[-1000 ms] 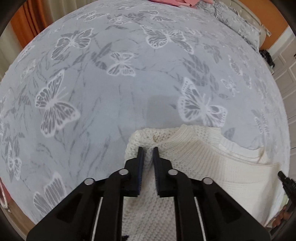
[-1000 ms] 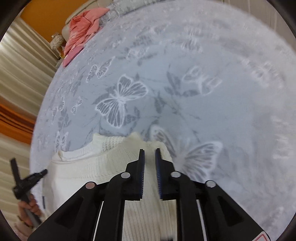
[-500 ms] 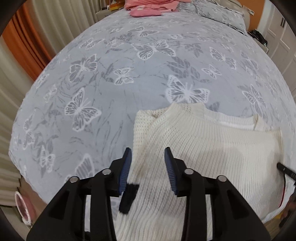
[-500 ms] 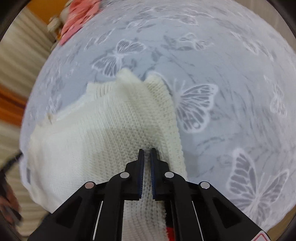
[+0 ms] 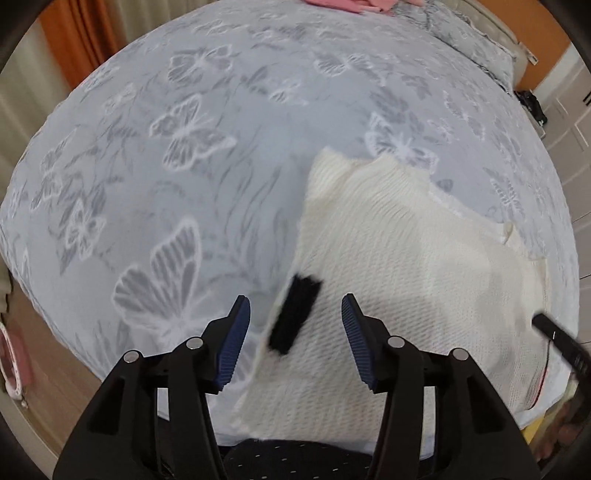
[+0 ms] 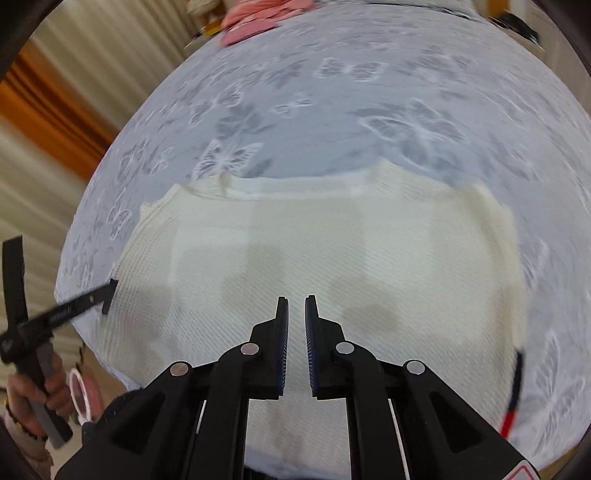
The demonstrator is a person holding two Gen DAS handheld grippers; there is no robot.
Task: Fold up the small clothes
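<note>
A cream knitted sweater (image 5: pixel 399 266) lies flat on the butterfly-print bed near its front edge, with a black patch (image 5: pixel 295 312) on its left side. It also shows in the right wrist view (image 6: pixel 332 251), spread wide with the neckline at the far side. My left gripper (image 5: pixel 295 317) is wide open and empty above the sweater's left edge. My right gripper (image 6: pixel 296 314) hangs above the sweater's middle with its jaws nearly together and nothing between them. The left gripper's tip (image 6: pixel 92 299) shows at the sweater's left edge.
The grey butterfly bedspread (image 5: pixel 184 166) covers the bed. Pink clothes (image 6: pixel 258 16) lie at the far end by a pillow (image 5: pixel 476 40). Curtains (image 6: pixel 55 122) hang on the left. A red and black cord (image 6: pixel 513 391) lies by the sweater's right edge.
My left gripper let go of the sweater's corner, opened wide and pulled back. My right gripper released the cloth, pulled back and swung over the sweater's middle. The sweater now lies flat.
</note>
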